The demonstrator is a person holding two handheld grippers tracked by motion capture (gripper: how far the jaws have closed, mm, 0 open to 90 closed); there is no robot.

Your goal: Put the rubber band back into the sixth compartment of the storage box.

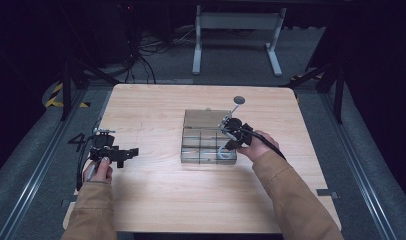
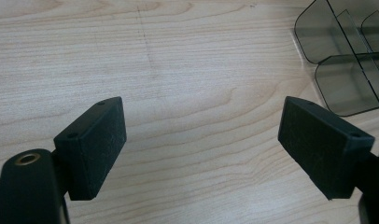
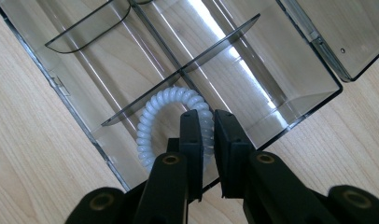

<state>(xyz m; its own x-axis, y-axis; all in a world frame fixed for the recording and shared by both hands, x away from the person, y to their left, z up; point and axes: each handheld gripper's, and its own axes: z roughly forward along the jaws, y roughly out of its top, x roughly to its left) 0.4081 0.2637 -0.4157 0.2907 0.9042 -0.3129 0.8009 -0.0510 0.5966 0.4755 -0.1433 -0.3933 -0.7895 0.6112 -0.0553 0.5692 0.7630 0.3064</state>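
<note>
**Item 1. Left black two-jaw gripper** (image 1: 128, 156), on the left of the pale wood-grain table (image 1: 156, 200). Jaws stand wide apart with nothing between them, well away from the box. It has no part in this step and is best kept parked there, clear of the work.

**Item 2. Smoky clear plastic divided organiser box** (image 1: 183, 150), mid-table, with its hinged lid (image 1: 206, 117) laid open on the far side. Thin partitions split it into several compartments. The walls look light enough to slide or tip if dragged.

**Item 3. White spiral plastic hair tie** (image 3: 148, 126), in the box's near right corner compartment. It lies against a curved divider and partly under the jaws.

**Item 4. Right black two-jaw gripper** (image 3: 206, 116), at the right, angled down into that compartment. Jaws are drawn together and appear clamped on the near side of the hair tie's ring.

**Handling note for the step judged in hand, settling the hair tie in its compartment:**
- Keep the tips low, inside the walls.
- Avoid pushing sideways on the divider.
- Part the jaws only once the coil lies flat on the floor.
- Lift straight up so the springy loops do not snag a pad and ride out
</note>
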